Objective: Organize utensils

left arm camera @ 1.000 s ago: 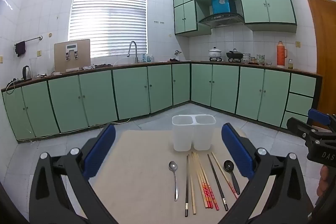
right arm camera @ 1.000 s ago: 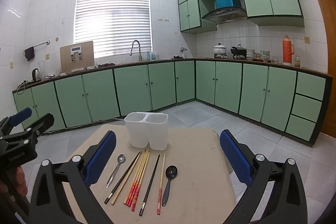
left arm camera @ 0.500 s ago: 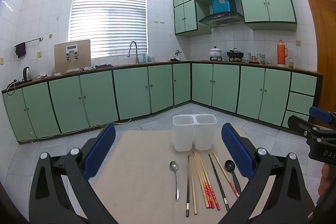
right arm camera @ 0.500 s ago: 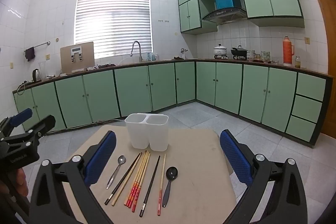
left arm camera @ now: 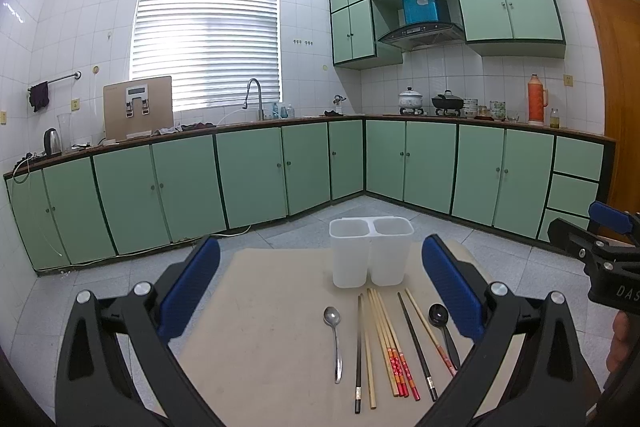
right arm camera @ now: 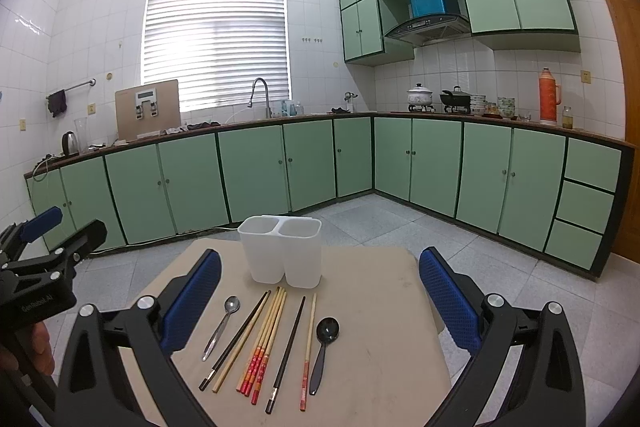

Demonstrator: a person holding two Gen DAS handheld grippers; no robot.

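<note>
The surface [right arm camera: 380,307] carried everything. The twin-cup holder [right arm camera: 281,251] sat at its far edge, both cups empty, presumably one for chopsticks and one for spoons. Both grippers, left [left arm camera: 320,291] and right [right arm camera: 320,291], hung spread wide over the near edge, holding nothing. The chopsticks [right arm camera: 262,343] lay fanned mid-surface, flanked by a black spoon [right arm camera: 323,347] and a metal spoon [right arm camera: 221,327], handles toward the grippers, so probably easy grabs.

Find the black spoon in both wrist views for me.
Left wrist: black spoon lies lower right, rightmost utensil, by the right finger.
Right wrist: black spoon lies lower centre, still rightmost in the row.
Shared landmark: the white holder behind the row.
</note>
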